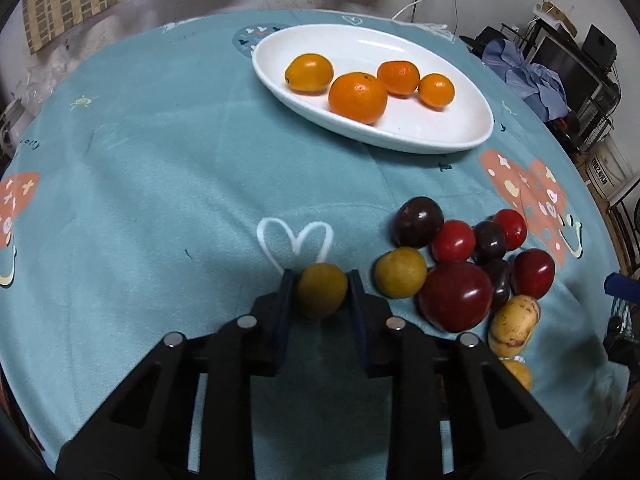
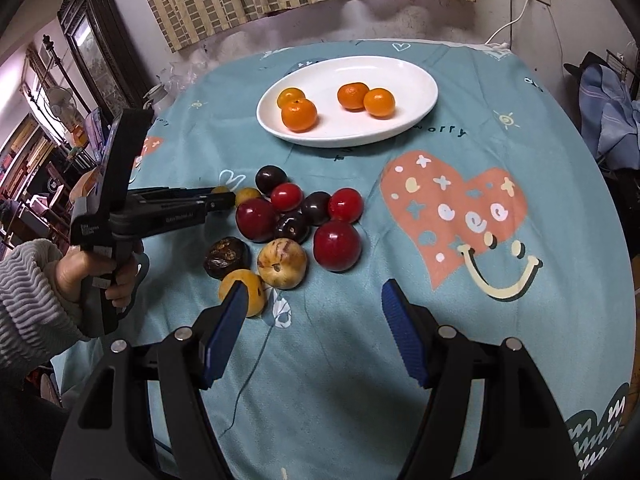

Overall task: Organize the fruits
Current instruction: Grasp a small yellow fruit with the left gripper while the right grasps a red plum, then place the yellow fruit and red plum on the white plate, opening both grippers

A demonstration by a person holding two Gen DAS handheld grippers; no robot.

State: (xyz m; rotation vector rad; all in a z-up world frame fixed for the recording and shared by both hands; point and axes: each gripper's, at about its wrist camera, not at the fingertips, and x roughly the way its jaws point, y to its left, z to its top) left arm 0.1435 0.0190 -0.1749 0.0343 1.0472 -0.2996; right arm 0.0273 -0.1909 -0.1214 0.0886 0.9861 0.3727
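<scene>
Four oranges (image 1: 357, 97) lie in the white dish (image 1: 456, 132) at the far side of the teal cloth (image 1: 160, 200) in the left wrist view. Nearer, the left gripper (image 1: 322, 278) has its two fingers clamped on a yellow fruit (image 1: 322, 291), pads pressed to either side of it, low over the cloth just below a white heart outline (image 1: 295, 240). To the right sits the pile (image 1: 460, 264): dark plums, red plums, another yellow fruit and a speckled pale one (all touching or nearly so), well apart from the dish.

From the right wrist view, the right gripper (image 2: 314, 300) hangs over bare cloth with its blue pads (image 2: 402, 332) wide apart and nothing between them. Its left pad overlaps a yellow fruit at the near edge of the pile; whether they touch I cannot tell. A hand (image 2: 96, 276) in a ribbed grey sleeve (image 2: 24, 296) holds the left gripper at the left, its tip at the pile's far left edge. Beyond, the dish holds the oranges in two pairs, and a pink heart print (image 2: 452, 208) lies right of the pile.
</scene>
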